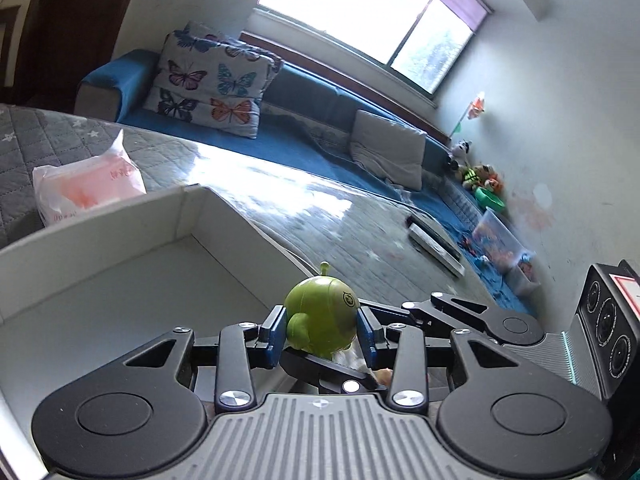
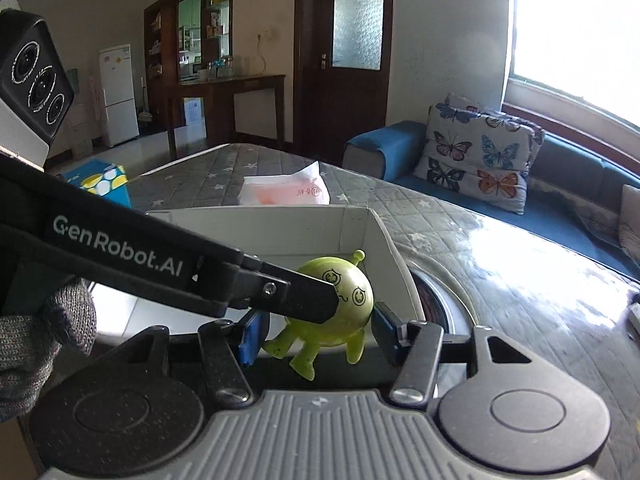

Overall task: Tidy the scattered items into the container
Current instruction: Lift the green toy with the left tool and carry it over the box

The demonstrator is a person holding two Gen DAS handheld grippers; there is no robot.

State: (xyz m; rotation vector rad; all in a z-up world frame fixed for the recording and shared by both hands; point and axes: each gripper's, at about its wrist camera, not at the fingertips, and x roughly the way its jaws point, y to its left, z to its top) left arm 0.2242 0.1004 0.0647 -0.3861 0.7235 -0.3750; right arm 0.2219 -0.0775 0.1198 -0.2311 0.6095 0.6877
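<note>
Green round-headed plastic alien toy [image 1: 320, 312] | gripped by left fingers [image 1: 274, 336] across its head and right fingers [image 2: 250, 336] lower down, apparently for steadiness | hangs by the white cardboard box [image 2: 352, 228] wall, likely for release inside

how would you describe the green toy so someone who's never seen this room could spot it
Find the grey star-quilted cover and the open white box on it. At the box's right-hand wall, between blue gripper pads, is the green toy. It is the only round lime-green thing, with one antenna and drawn-on eyes, unlike the pink-and-white bag behind the box.
</note>
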